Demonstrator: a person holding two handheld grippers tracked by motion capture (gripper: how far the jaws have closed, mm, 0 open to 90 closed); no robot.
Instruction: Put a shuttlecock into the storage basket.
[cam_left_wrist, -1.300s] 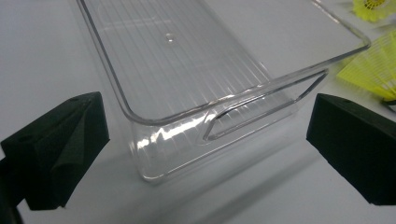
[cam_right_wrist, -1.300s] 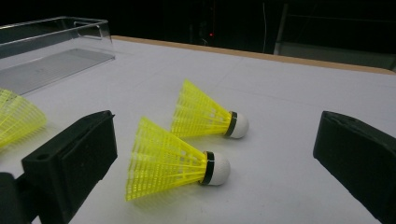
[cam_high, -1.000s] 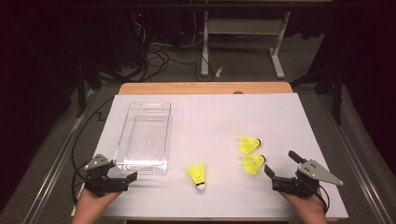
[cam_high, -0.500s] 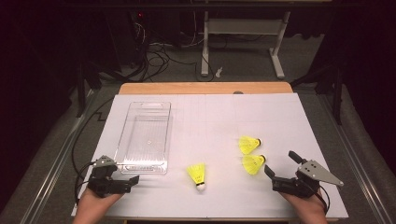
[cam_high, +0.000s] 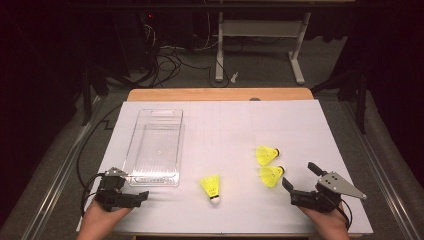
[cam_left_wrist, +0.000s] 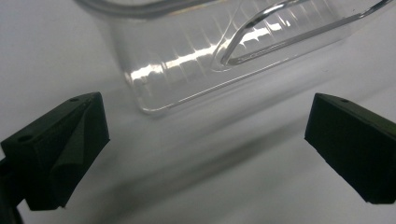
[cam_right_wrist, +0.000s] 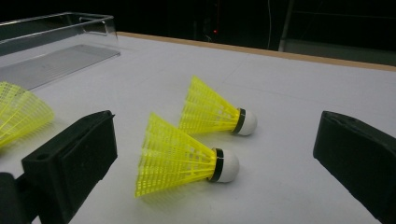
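On the white table sheet (cam_high: 225, 125), near its front right corner, the right gripper (cam_high: 300, 181) rests low with its jaws spread wide and nothing between them. Its jaws point toward the nearest shuttlecock (cam_high: 271, 175), which lies on its side just ahead of the jaw tips, cork end toward the right edge of the sheet. In the right gripper view this near shuttlecock (cam_right_wrist: 187, 157) lies between the two black jaws but beyond them, touching neither. A second shuttlecock (cam_high: 266, 154) lies just behind the first, also on its side, cork to the right; the two skirts are close together but whether they touch cannot be told. The second one (cam_right_wrist: 215, 113) lies farther off in the right gripper view.

A third shuttlecock (cam_high: 211, 186) lies near the front centre of the sheet, cork toward the front edge, well apart from the other two.

At the front left, the left gripper (cam_high: 142, 195) rests on the sheet, jaws wide apart and holding nothing. A clear tray (cam_high: 155, 145) lies lengthwise just beyond it. In the left gripper view the tray's near wall (cam_left_wrist: 187, 60) stands ahead of the jaws, not between them.
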